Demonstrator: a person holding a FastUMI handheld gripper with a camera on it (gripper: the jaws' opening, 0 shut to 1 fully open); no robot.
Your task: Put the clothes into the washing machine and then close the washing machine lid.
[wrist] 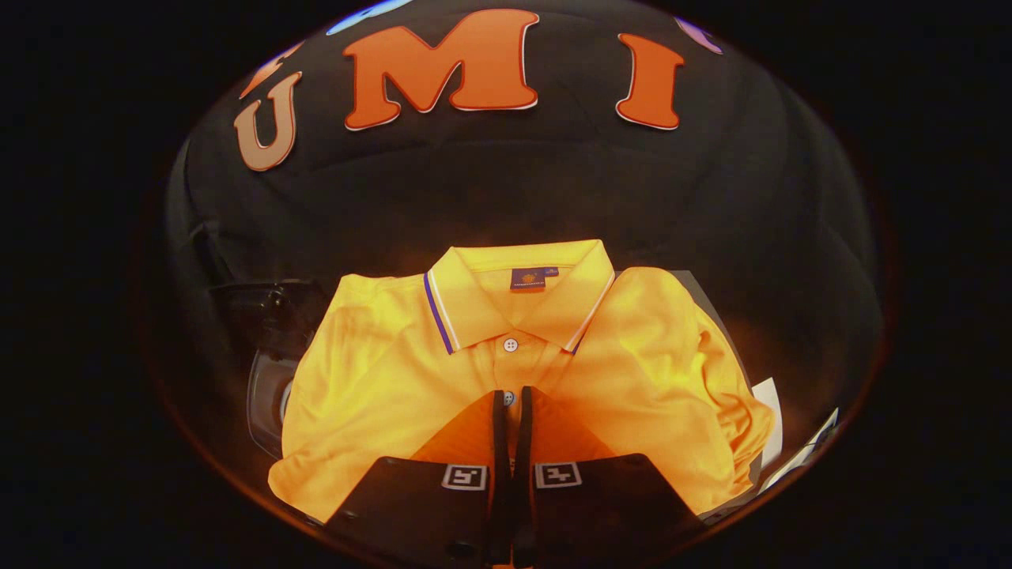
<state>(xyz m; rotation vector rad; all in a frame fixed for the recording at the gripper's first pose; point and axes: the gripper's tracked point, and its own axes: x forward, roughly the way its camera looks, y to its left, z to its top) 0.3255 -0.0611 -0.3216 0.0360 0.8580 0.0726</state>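
Note:
A yellow polo shirt (379,379) lies folded and flat, collar away from me, with a blue-and-white stripe along the collar edge and a white button at the neck. My gripper (512,395) is low over the shirt's button placket, just below the collar. Its two fingers stand almost together with only a thin slit between them, and a second button shows at their tips. The cloth around the tips lies smooth, with no bunching. To the left of the shirt a dark machine with a rounded pale part (267,387) is half hidden by the sleeve.
The shirt rests on a grey surface (700,288) whose corner shows behind its right shoulder. White sheets (768,411) lie by the shirt's right side. The black booth wall rises close behind.

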